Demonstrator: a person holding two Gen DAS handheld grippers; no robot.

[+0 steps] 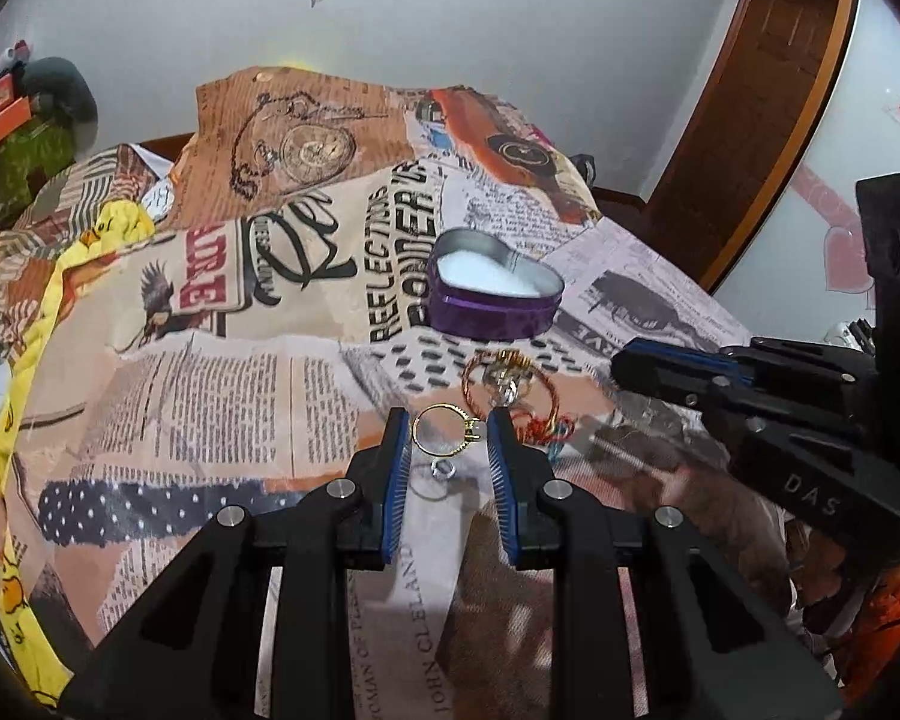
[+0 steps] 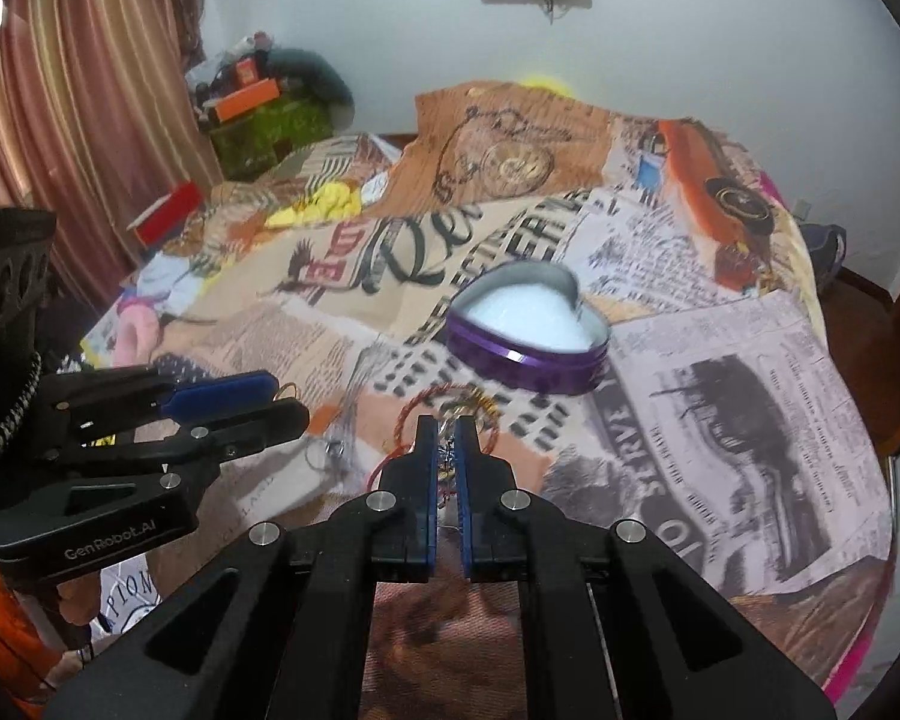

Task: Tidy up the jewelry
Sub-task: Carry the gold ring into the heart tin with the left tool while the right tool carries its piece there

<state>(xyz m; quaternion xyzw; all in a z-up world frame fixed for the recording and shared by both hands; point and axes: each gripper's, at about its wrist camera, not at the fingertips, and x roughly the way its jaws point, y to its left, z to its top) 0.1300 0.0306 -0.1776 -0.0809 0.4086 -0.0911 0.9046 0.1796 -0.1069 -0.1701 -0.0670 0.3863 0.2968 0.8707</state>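
On the bed [image 1: 210, 396], spread with a newspaper-print cover, the left gripper [image 1: 447, 429] holds a gold ring [image 1: 444, 431] between its blue pads; the jaws are only partly closed, pressing the band's two sides, and the ring's small stone setting faces the right pad. Below it on the cover lies a small silver ring [image 1: 442, 470], apart from the gripper. Just beyond sits a tangle of jewelry: a copper twisted-wire bangle [image 1: 510, 387] with a glittering piece inside it and red and blue wire loops beside it. The right gripper [image 2: 448, 426] has its jaws closed nearly together on thin strands of that tangle, with the bangle [image 2: 450, 414] ringed around its tips. Farther back on the cover stands an open heart-shaped purple tin [image 1: 493, 294], lined white inside and holding nothing visible, well clear of both grippers. Seen from the right wrist, the tin [image 2: 528, 330] lies up and to the right of the jaws
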